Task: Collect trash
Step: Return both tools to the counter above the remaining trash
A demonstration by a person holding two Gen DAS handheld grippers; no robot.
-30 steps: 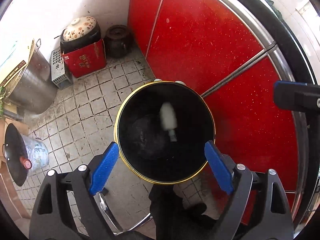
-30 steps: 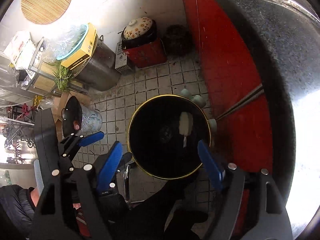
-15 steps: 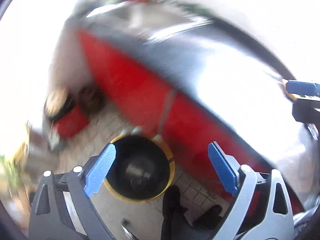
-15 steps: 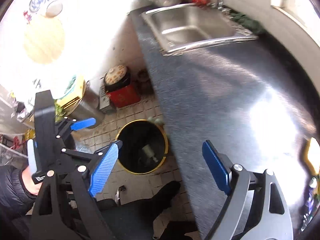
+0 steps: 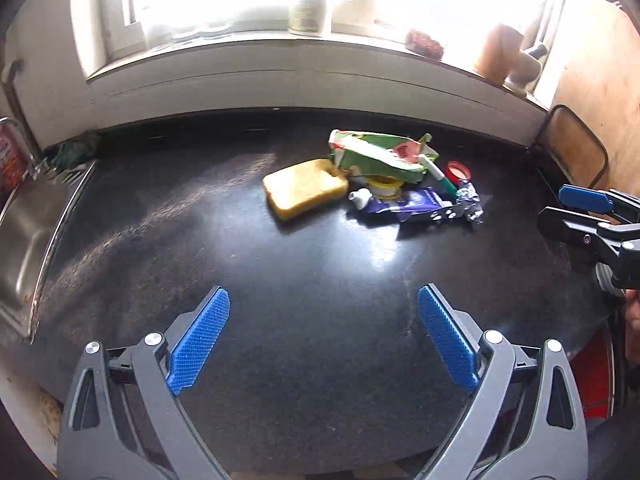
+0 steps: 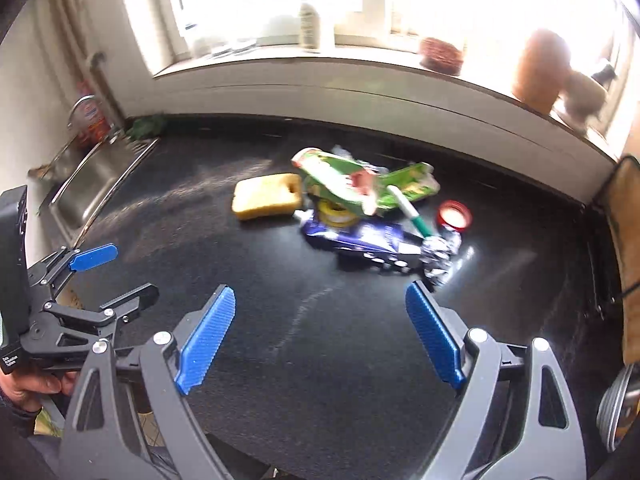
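Dark countertop (image 5: 304,264) has replaced the floor bin both grippers faced a second ago: left gripper (image 5: 322,340) and right gripper (image 6: 320,338), fingers apart and empty, now face the remaining trash pile (image 5: 384,178) near the window, so another pickup looks next.

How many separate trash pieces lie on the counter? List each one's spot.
7: sponge leftmost, green carton behind, yellow tape roll, blue tube, marker, red cap, foil ball rightmost. More may hide underneath.
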